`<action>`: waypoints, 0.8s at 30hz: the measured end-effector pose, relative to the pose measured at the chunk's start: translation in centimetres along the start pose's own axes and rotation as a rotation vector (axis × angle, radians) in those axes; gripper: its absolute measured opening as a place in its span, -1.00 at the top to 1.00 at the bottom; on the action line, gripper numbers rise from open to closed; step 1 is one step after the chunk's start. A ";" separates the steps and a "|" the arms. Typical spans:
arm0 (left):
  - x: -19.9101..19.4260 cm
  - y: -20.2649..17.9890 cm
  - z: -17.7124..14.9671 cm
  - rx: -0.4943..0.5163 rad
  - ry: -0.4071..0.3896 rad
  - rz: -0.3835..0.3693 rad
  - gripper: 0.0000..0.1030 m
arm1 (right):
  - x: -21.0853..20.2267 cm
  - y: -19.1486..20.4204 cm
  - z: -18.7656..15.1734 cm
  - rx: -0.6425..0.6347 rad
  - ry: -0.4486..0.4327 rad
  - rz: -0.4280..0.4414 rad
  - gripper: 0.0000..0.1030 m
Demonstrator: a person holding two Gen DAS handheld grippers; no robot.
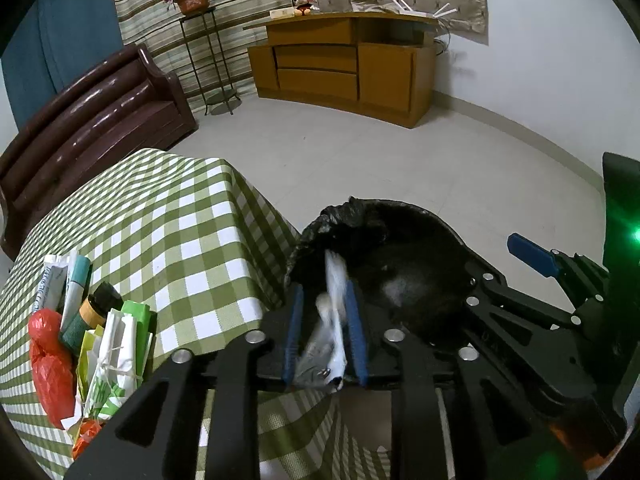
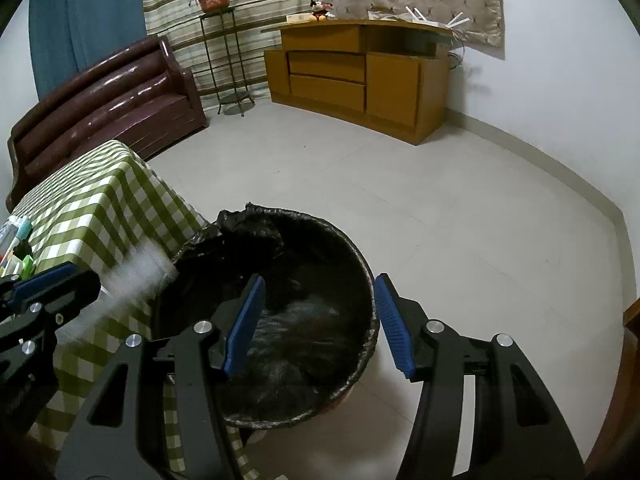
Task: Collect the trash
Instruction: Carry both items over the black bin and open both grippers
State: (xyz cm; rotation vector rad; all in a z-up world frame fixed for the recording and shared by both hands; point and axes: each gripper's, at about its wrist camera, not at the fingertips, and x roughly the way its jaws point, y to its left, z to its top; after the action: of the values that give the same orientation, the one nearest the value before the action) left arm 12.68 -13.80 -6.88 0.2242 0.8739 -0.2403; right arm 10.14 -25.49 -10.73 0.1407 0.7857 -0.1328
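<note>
Trash wrapper (image 1: 334,320) between the left tongs (image 1: 324,334), over the bin's (image 2: 360,264) rim.
White, crumpled, it sits blurred between loosened blue pads, beside the checked bench (image 1: 180,220); right tongs (image 2: 316,320) gape empty above the black-lined bin.

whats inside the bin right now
The bin holds a black liner, crinkled and shiny; no trash shows in it. Its near bottom is hidden behind the right gripper.

Left gripper (image 1: 325,300): blue pads flank a blurred white wrapper (image 1: 334,320)
Bin (image 1: 400,248): black-lined, just beyond
Table (image 1: 180,220): green-checked, trash pile (image 1: 92,340) at left
</note>
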 end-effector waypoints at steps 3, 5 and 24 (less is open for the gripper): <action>0.1 0.0 0.3 -0.002 -0.004 0.001 0.34 | -0.2 0.0 -0.1 0.003 -0.002 -0.004 -0.08; 0.1 0.0 0.2 -0.005 -0.006 -0.001 0.32 | -0.3 0.0 -0.1 0.006 -0.002 -0.004 -0.08; -3.4 4.2 -1.7 -0.079 -0.031 0.015 0.17 | -4.0 2.3 -0.7 0.006 -0.006 0.009 -0.09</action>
State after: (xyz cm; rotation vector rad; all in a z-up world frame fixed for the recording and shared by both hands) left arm 10.61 -8.93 -4.84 0.1530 0.8485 -0.1939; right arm 7.20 -22.84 -8.20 0.1488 0.7785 -0.1271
